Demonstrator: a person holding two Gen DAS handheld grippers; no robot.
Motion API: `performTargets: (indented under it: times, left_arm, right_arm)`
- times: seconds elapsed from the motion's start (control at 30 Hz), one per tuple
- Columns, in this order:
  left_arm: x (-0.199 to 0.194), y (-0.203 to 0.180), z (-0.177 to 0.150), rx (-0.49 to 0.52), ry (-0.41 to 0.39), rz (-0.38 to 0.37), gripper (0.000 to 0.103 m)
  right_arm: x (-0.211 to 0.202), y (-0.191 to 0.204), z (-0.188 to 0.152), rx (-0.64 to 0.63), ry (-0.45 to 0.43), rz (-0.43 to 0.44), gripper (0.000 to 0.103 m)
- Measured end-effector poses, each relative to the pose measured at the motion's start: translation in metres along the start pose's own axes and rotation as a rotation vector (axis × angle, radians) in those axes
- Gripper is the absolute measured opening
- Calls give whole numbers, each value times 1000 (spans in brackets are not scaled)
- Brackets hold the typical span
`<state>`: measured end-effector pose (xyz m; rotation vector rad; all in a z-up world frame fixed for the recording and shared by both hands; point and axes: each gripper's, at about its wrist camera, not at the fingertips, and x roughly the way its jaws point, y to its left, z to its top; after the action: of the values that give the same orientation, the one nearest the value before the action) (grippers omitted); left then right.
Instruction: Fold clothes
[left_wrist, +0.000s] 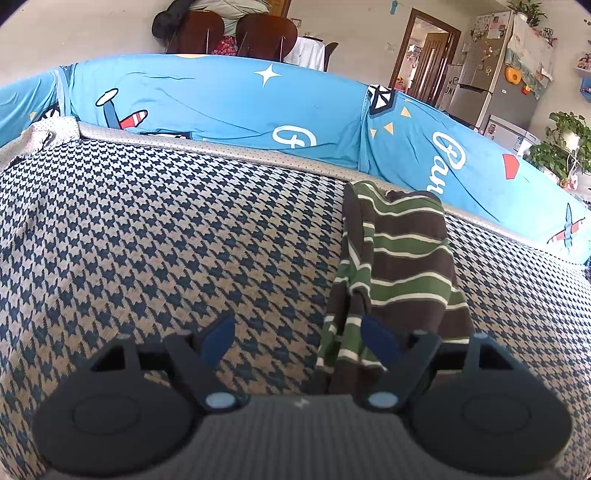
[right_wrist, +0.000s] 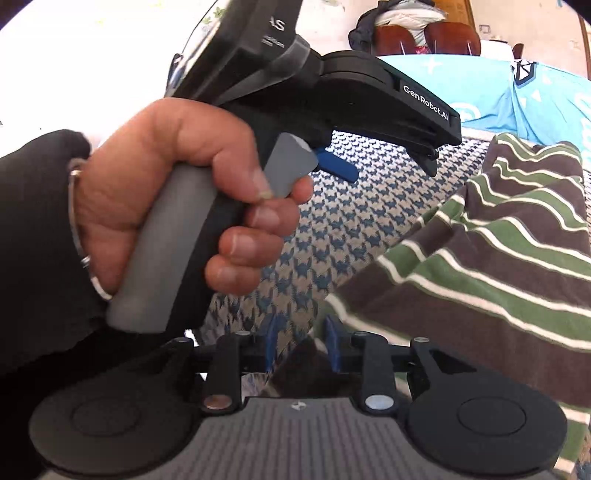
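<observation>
A brown, green and white striped garment (left_wrist: 402, 258) lies crumpled on the houndstooth sofa seat (left_wrist: 166, 240), reaching back to the blue backrest. My left gripper (left_wrist: 299, 336) is open wide just above the seat, its right finger over the garment's near left edge. In the right wrist view the garment (right_wrist: 480, 266) fills the right side. My right gripper (right_wrist: 302, 341) stands at the garment's near corner with a narrow gap between its fingers. Dark cloth shows low between them, with seat cover showing above it. A hand (right_wrist: 177, 177) grips the left gripper's grey handle.
A blue backrest cover (left_wrist: 229, 103) with cartoon prints runs along the back of the seat. Beyond it stand wooden chairs (left_wrist: 236, 37), a door, a fridge (left_wrist: 491, 88) and potted plants (left_wrist: 561, 144). The seat's left half bears only the houndstooth cover.
</observation>
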<state>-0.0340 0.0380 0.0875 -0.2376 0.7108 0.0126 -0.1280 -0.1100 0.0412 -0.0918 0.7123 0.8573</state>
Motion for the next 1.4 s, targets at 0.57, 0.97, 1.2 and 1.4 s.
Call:
performTargets:
  times: [0.57, 0.97, 1.2, 1.4]
  left_arm:
    - [-9, 13, -1, -15, -10, 19, 80]
    - [-8, -3, -1, 24, -12, -1, 90]
    - [6, -14, 0, 35, 2, -11, 94]
    - [25, -23, 5, 35, 19, -2, 94]
  right_arm:
    - [6, 29, -29, -196, 64, -97, 28]
    - [3, 16, -23, -112, 157, 72, 26]
    - [-30, 11, -7, -156, 130, 68, 31]
    - [-51, -37, 14, -100, 94, -12, 38]
